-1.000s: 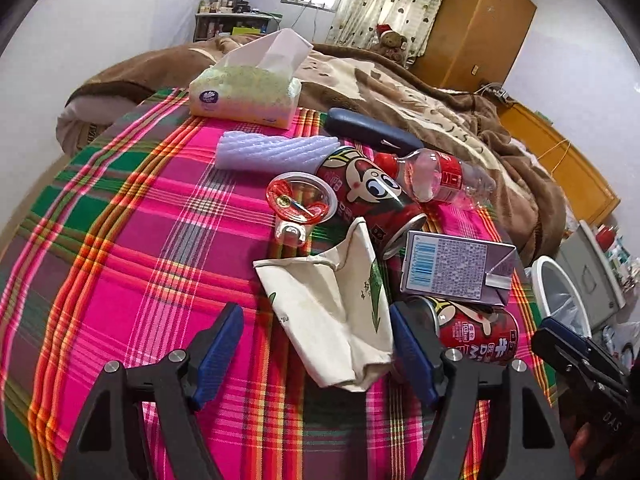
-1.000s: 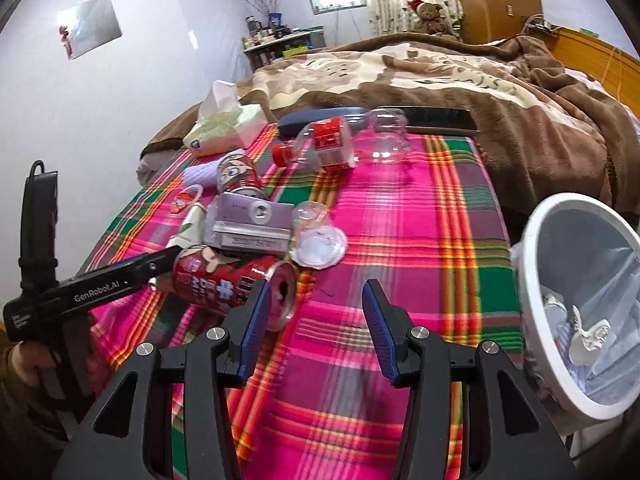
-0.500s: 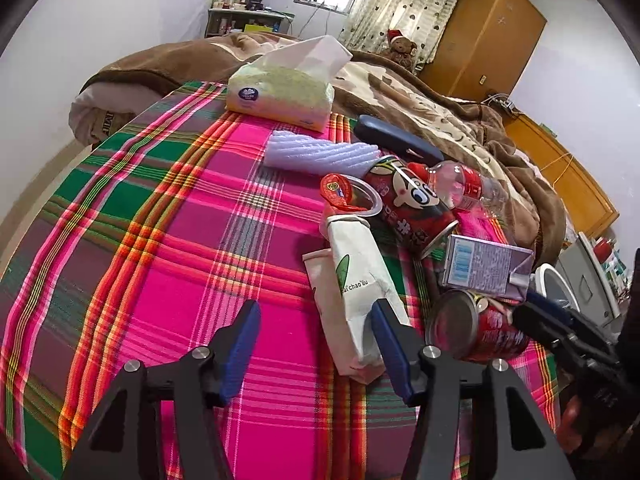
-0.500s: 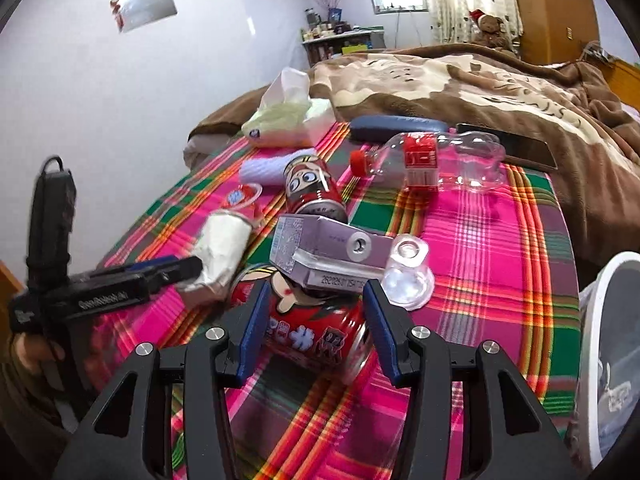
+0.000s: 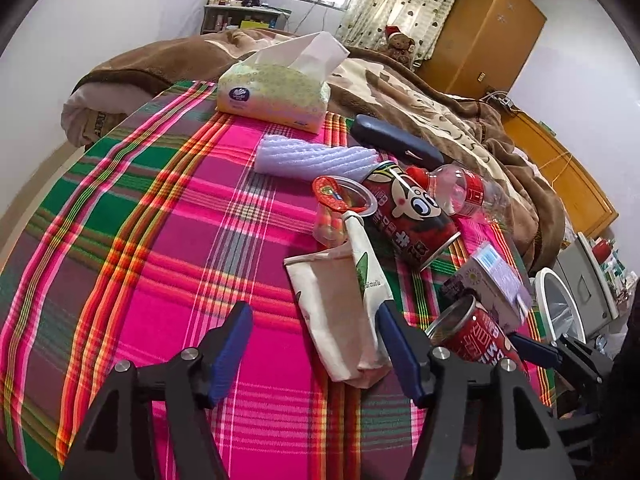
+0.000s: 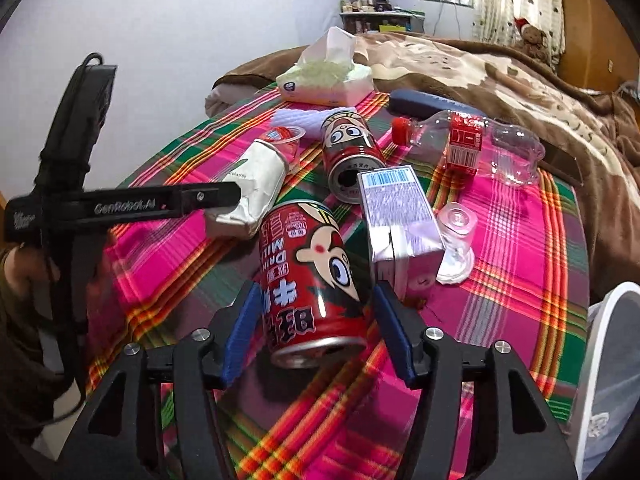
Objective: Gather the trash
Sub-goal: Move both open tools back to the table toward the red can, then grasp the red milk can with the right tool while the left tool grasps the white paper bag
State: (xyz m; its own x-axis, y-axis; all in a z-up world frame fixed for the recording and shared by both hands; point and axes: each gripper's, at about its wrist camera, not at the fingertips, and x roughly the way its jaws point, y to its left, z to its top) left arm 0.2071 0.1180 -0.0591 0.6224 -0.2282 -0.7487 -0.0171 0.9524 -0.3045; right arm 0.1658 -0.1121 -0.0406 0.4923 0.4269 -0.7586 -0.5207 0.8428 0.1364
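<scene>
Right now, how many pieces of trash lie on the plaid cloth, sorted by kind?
Red cartoon-printed drink cans: 2
Clear plastic bottle with red cap and label: 1
Purple-grey drink carton: 1
Clear plastic cups: 2
Crumpled white paper bag: 1
Total: 7

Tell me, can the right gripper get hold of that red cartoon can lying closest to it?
Probably yes. The right gripper is open with the nearest red can already lying between its fingers, nothing blocking either side. The purple carton sits close by on its right.
</scene>
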